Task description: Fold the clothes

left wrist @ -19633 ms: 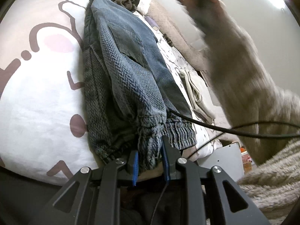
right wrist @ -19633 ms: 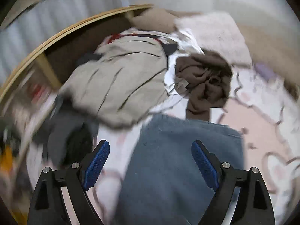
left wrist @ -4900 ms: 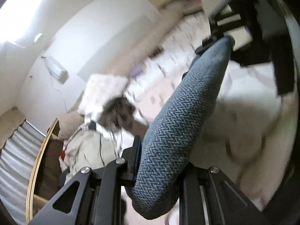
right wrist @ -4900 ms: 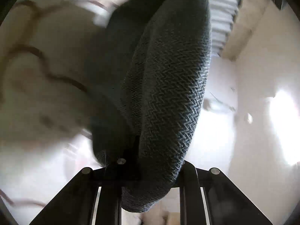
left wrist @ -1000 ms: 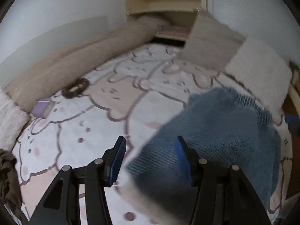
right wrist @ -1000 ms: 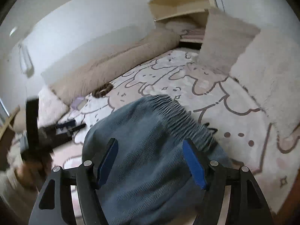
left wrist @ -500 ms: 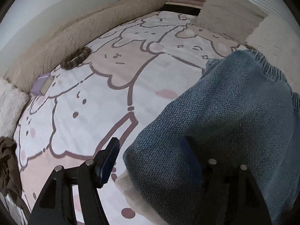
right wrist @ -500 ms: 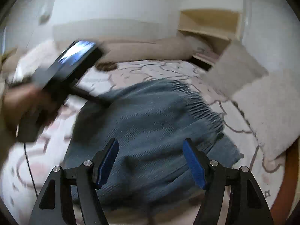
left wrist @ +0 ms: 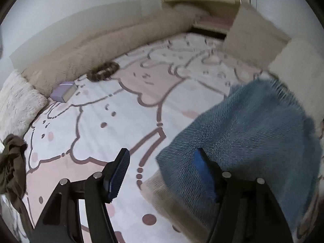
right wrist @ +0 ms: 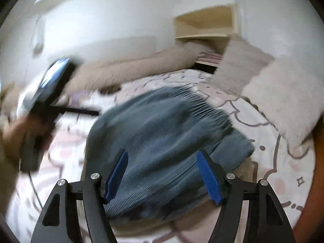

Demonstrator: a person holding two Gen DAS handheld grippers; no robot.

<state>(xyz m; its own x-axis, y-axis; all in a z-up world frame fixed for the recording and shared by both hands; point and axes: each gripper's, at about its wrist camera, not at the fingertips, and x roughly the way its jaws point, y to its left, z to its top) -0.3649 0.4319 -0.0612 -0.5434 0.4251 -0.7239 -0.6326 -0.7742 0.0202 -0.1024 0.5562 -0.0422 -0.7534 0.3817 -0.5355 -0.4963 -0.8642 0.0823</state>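
Note:
The folded blue herringbone trousers (left wrist: 253,133) lie on a beige folded garment (left wrist: 174,206) on the bed, at the right of the left wrist view. In the right wrist view the trousers (right wrist: 162,139) fill the middle, elastic waistband toward the far side. My left gripper (left wrist: 162,174) is open and empty above the trousers' left edge. My right gripper (right wrist: 162,174) is open and empty just above the trousers. The left gripper and the hand holding it show blurred at the left of the right wrist view (right wrist: 46,105).
The bed sheet (left wrist: 121,109) has a pink cartoon print. A brown crumpled garment (left wrist: 12,162) lies at the left. A small purple box (left wrist: 63,94) and a dark scrunchie (left wrist: 103,71) lie near the long beige bolster (left wrist: 97,48). Pillows (right wrist: 283,101) stand on the right.
The left gripper has drawn back and up from the trousers, which lie let go on the pile. The right gripper has shifted slightly; both stay open.

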